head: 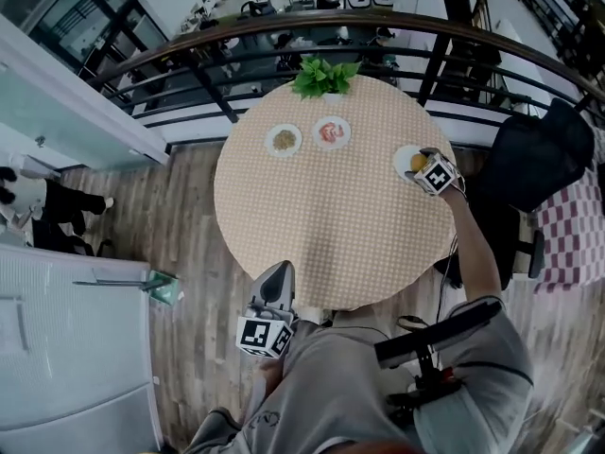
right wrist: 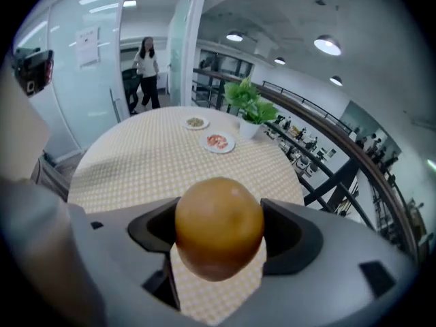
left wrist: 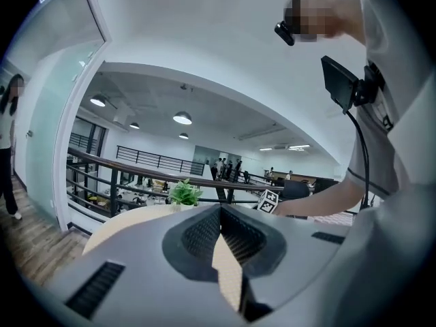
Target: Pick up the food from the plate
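Observation:
A round orange-brown piece of food point(right wrist: 219, 229) sits between the jaws of my right gripper point(right wrist: 219, 213), which is shut on it. In the head view this gripper point(head: 423, 166) is at the table's right edge, holding the food point(head: 416, 162) over a white plate point(head: 403, 160). Only checkered cloth shows under the food in the right gripper view. Two more plates, one with brownish food point(head: 284, 140) and one with red food point(head: 331, 132), lie at the far side. My left gripper point(head: 280, 270) hovers by the table's near edge, shut and empty, its jaw tips point(left wrist: 220, 208) meeting.
The round table point(head: 321, 225) has a beige checkered cloth and a green potted plant point(head: 323, 76) at its far edge. A dark railing point(head: 284, 36) curves behind it. A black chair point(head: 534, 159) stands to the right. A person point(right wrist: 146, 70) stands far off by glass doors.

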{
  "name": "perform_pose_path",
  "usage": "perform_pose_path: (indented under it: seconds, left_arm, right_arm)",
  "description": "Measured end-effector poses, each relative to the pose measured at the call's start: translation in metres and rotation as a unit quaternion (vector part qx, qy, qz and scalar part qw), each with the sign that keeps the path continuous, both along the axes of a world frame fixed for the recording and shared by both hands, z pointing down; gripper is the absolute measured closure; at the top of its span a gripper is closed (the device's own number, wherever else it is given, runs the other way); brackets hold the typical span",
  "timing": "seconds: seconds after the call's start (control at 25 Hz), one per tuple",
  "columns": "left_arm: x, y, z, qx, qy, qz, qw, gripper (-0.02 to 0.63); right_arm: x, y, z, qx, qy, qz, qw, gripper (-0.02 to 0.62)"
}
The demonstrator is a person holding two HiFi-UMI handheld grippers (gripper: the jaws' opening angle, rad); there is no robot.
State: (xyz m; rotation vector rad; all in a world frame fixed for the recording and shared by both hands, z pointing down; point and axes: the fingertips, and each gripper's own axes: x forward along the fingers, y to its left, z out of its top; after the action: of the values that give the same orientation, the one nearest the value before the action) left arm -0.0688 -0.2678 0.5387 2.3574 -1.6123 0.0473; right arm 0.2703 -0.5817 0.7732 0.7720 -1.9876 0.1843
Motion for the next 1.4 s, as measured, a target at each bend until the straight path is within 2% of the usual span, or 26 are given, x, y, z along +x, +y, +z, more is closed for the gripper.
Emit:
perform_pose_path:
  seconds: [0.12,0.28,0.36,0.44,0.52,0.6,0.8,0.88,0.96,1.04,1.4]
  left_arm:
    - [0.008,-0.011,-0.009,0.018,0.006,0.022,0.9996,0.595]
    - [0.016,-0.018,-0.016,0.041,0.017,0.045,0.998,0.595]
    - [0.02,-0.018,-0.019,0.048,0.022,0.056,0.997,0.595]
    - [0.023,-0.018,-0.023,0.056,0.026,0.066,0.9959,0.595]
    - [0.025,-0.019,-0.029,0.064,0.031,0.076,0.9945,0.595]
    - [0.026,-0.019,-0.034,0.072,0.036,0.086,0.9931,0.595]
    - [0.033,-0.019,-0.038,0.09,0.021,0.119,0.9886,0.595]
    - [0.039,-0.019,-0.04,0.095,0.021,0.135,0.9862,0.595]
    - [0.044,-0.019,-0.043,0.101,0.021,0.148,0.9836,0.595]
    - [0.047,-0.017,-0.046,0.107,0.022,0.156,0.9817,0.595]
    - [0.039,-0.008,-0.048,0.106,0.021,0.16,0.9812,0.595]
  right_arm:
    - [-0.01,0.015,-0.047,0.028,-0.085,0.057,0.994,0.233]
    - [-0.036,0.054,-0.099,0.06,-0.185,0.099,0.976,0.233]
    - [-0.052,0.083,-0.125,0.078,-0.234,0.113,0.963,0.233]
    - [-0.071,0.116,-0.156,0.102,-0.29,0.117,0.944,0.233]
    - [-0.094,0.15,-0.19,0.13,-0.341,0.102,0.925,0.233]
    - [-0.118,0.182,-0.221,0.156,-0.372,0.08,0.912,0.233]
    - [-0.154,0.244,-0.291,0.225,-0.409,0.047,0.883,0.233]
    - [-0.162,0.264,-0.315,0.263,-0.402,0.034,0.877,0.233]
    - [-0.167,0.279,-0.329,0.297,-0.382,0.023,0.875,0.233]
    - [-0.168,0.29,-0.334,0.312,-0.372,0.024,0.874,0.233]
    - [-0.169,0.3,-0.333,0.314,-0.37,0.031,0.874,0.233]
